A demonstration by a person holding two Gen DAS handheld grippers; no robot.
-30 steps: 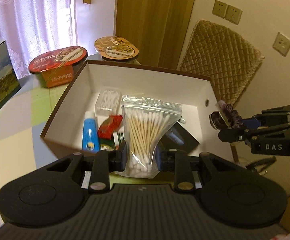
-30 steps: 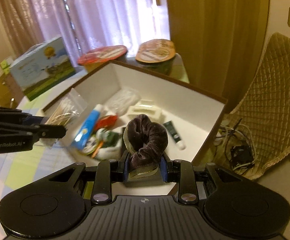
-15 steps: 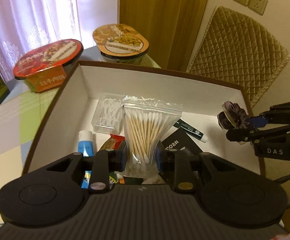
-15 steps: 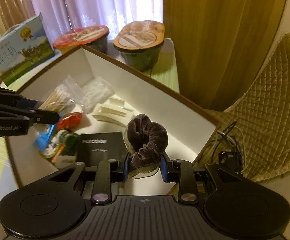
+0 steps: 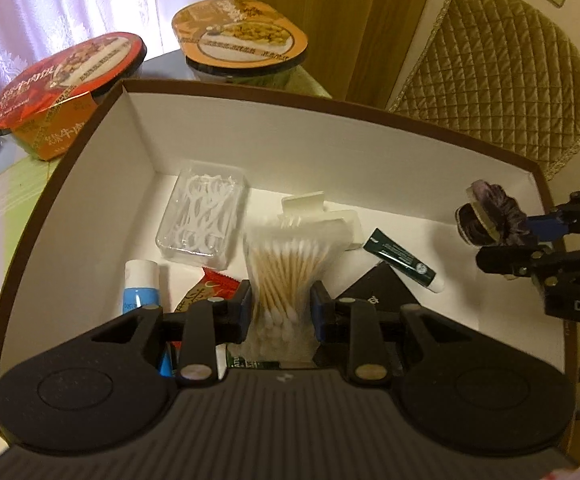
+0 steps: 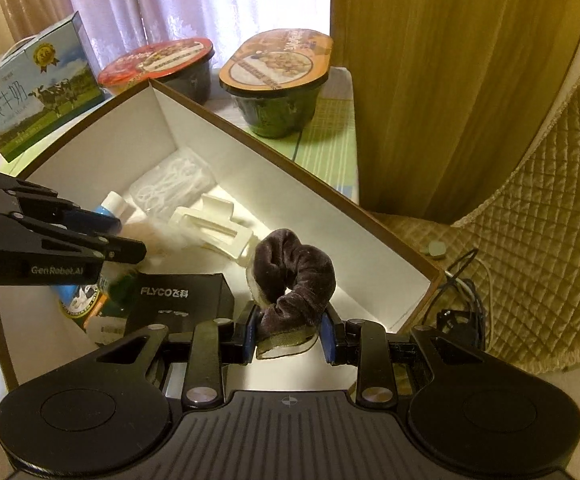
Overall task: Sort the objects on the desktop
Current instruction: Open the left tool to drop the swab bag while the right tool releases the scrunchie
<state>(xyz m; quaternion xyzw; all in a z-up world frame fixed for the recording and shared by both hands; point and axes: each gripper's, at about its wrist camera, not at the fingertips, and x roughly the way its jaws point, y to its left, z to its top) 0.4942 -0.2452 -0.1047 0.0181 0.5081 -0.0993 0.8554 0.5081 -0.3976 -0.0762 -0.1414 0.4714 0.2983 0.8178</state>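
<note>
My left gripper [image 5: 281, 304] is shut on a clear bag of cotton swabs [image 5: 290, 272] and holds it inside the white box [image 5: 330, 136], above the items lying there. My right gripper [image 6: 290, 336] is shut on a dark velvet scrunchie [image 6: 298, 276] and holds it over the box's right part; it also shows in the left wrist view [image 5: 490, 216]. In the box lie a case of floss picks [image 5: 201, 216], a blue tube [image 5: 139, 288], a red packet [image 5: 213, 288], a green tube [image 5: 402, 260], white clips [image 6: 213, 228] and a black FLYCO box [image 6: 181, 300].
Two instant noodle bowls, red [image 5: 65, 88] and orange [image 5: 241, 36], stand behind the box. A milk carton [image 6: 33, 84] stands at the back left. A quilted chair [image 6: 530, 200] and cables [image 6: 462, 308] are to the right of the table edge.
Both grippers have moved forward and down into the box with their loads. The swab bag now hangs low among the items; the scrunchie is over the box floor.
</note>
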